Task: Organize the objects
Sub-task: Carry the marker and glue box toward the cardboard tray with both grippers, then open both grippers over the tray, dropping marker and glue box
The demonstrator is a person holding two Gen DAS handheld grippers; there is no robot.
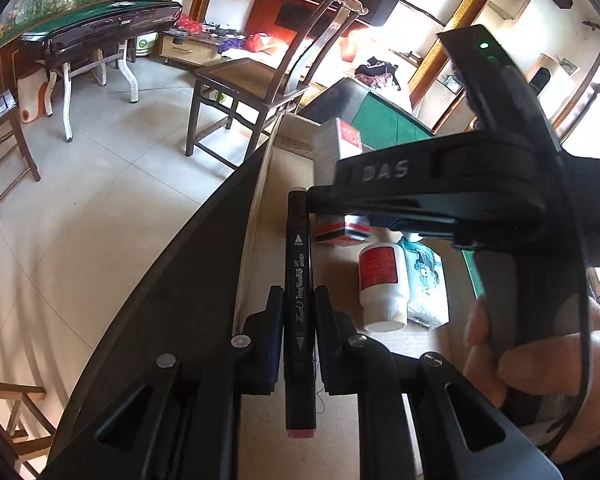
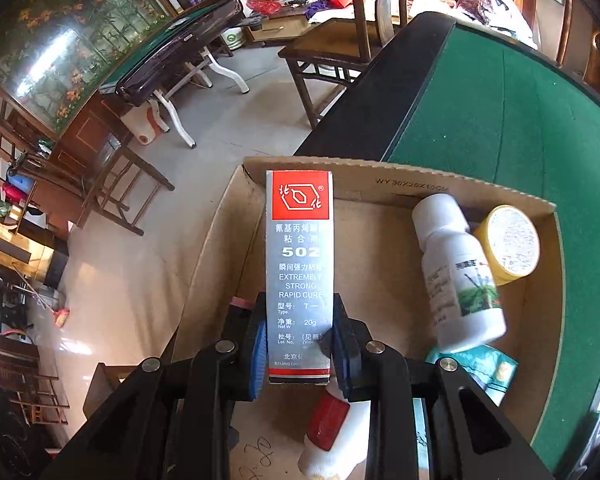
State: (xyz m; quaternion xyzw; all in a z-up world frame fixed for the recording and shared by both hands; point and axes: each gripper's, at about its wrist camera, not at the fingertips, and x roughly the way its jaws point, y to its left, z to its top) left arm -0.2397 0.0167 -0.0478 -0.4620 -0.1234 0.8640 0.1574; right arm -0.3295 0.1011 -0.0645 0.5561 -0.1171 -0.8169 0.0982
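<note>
Marker [image 1: 299, 296] clamped in left hand-held gripper [image 1: 299, 300], right hand-held gripper [image 1: 440, 196] crossing ahead.

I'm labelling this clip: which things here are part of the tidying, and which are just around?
Part of the job:
- marker, held by left gripper
- glue box, held by right gripper
- cardboard box
- white bottle
- tape roll

Just around:
- green table
- chair

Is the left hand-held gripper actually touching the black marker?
Touching. The left wrist view shows the left hand-held gripper with both fingers pressed against the black marker.
</note>
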